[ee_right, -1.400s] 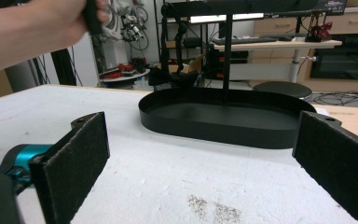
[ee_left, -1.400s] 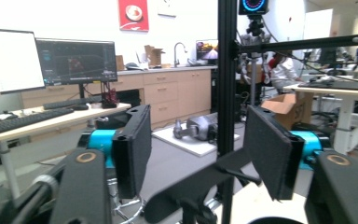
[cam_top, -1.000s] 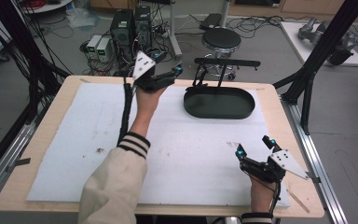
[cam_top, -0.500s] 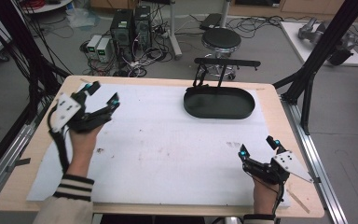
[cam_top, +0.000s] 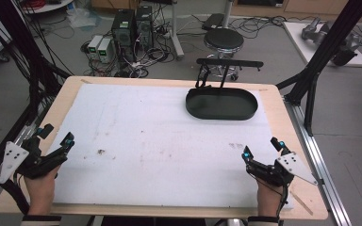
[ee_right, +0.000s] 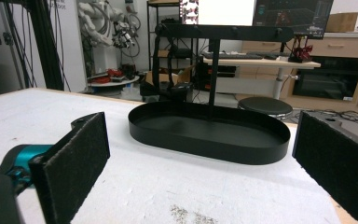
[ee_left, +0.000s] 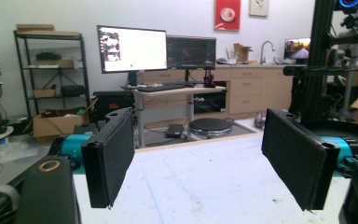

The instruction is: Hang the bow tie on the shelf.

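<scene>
Black oval tray (cam_top: 221, 104) w/ low upright rim, sits flat on white mat at far right of table. Inside looks bare, dark, matte. From its back part a thin post (cam_top: 224, 79) rises to a black crossbar (cam_top: 229, 63) running over the tray's long axis; a black strap or cord (ee_right: 161, 60) hangs off bar's left end. In the right gripper view tray (ee_right: 209, 131) lies straight ahead, well apart from the jaws.

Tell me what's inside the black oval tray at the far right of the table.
The black oval metal tray holds nothing loose; a thin black post rises from its floor, carrying a black crossbar. In the right gripper view, the near wall hides the strip of floor just behind it.
</scene>
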A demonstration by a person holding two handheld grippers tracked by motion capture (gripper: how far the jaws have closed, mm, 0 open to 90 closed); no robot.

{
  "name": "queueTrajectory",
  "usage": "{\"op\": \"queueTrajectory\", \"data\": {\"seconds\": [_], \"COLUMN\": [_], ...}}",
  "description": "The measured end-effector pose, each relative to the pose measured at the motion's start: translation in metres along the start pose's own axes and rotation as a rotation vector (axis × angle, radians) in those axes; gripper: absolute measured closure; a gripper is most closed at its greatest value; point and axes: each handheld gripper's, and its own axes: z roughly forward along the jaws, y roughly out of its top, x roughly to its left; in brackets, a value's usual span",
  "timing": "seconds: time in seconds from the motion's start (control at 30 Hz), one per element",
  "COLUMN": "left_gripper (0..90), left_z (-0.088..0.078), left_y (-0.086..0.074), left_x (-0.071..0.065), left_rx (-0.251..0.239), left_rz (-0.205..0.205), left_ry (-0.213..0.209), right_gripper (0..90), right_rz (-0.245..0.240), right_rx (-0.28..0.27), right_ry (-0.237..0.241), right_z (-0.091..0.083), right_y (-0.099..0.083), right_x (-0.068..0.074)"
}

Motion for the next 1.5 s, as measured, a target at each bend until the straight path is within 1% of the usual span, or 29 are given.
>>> {"op": "queueTrajectory", "data": {"seconds": [0.03,0.1,0.13,0.2,0.23,0.27,0.33,0.4,0.47,0.57,0.67,0.7,0.8,1.0,1.13,1.5], "left_gripper": [24.0,23.5,23.5,23.4,23.2,22.6,22.5,22.8,22.8,22.8,22.8,22.8,22.8,23.0,23.2,23.9], "left_z": [-0.001,-0.006,-0.008,-0.008,-0.008,-0.007,-0.007,-0.009,-0.01,-0.01,-0.011,-0.011,-0.01,-0.01,-0.009,-0.008], "left_y": [0.0,-0.003,-0.006,-0.012,-0.014,-0.015,-0.017,-0.016,-0.016,-0.015,-0.015,-0.015,-0.015,-0.015,-0.016,-0.02], "left_x": [0.0,0.0,0.0,0.003,0.004,0.006,0.007,0.007,0.007,0.009,0.009,0.008,0.007,0.006,0.006,0.007], "left_rx": [0.016,0.011,0.017,0.05,0.058,0.059,0.054,0.04,0.032,0.024,0.018,0.017,0.014,0.017,0.02,0.032], "left_rz": [0.007,0.013,0.02,0.034,0.027,0.016,0.003,0.01,0.007,-0.009,-0.008,-0.008,-0.01,-0.011,-0.009,-0.013], "left_ry": [0.0,-0.003,-0.001,0.001,0.003,0.004,0.008,0.016,0.019,0.019,0.026,0.026,0.022,0.016,0.011,0.014], "right_gripper": [2.8,2.8,2.8,2.8,2.8,2.8,2.8,2.8,2.8,2.8,2.8,2.8,2.8,2.8,2.8,2.8], "right_rz": [-0.002,0.013,0.012,0.009,0.01,0.002,0.0,-0.012,-0.017,-0.03,-0.038,-0.03,-0.031,-0.033,-0.026,-0.033], "right_rx": [0.002,-0.004,-0.008,-0.017,-0.015,-0.02,-0.015,-0.013,-0.008,-0.001,0.001,0.005,0.004,-0.003,-0.003,-0.001], "right_ry": [0.0,0.001,-0.001,-0.004,-0.005,-0.001,0.002,0.009,0.013,0.018,0.022,0.023,0.019,0.017,0.015,0.01], "right_z": [0.0,-0.002,-0.003,-0.004,-0.004,-0.004,-0.003,-0.002,-0.001,0.0,0.001,0.001,0.0,-0.001,-0.002,-0.002], "right_y": [0.0,0.001,0.001,0.002,0.003,0.004,0.004,0.004,0.004,0.003,0.003,0.002,0.001,0.003,0.003,0.002], "right_x": [0.0,-0.001,-0.001,-0.001,0.0,0.0,0.003,0.005,0.007,0.01,0.01,0.011,0.01,0.01,0.009,0.008]}}
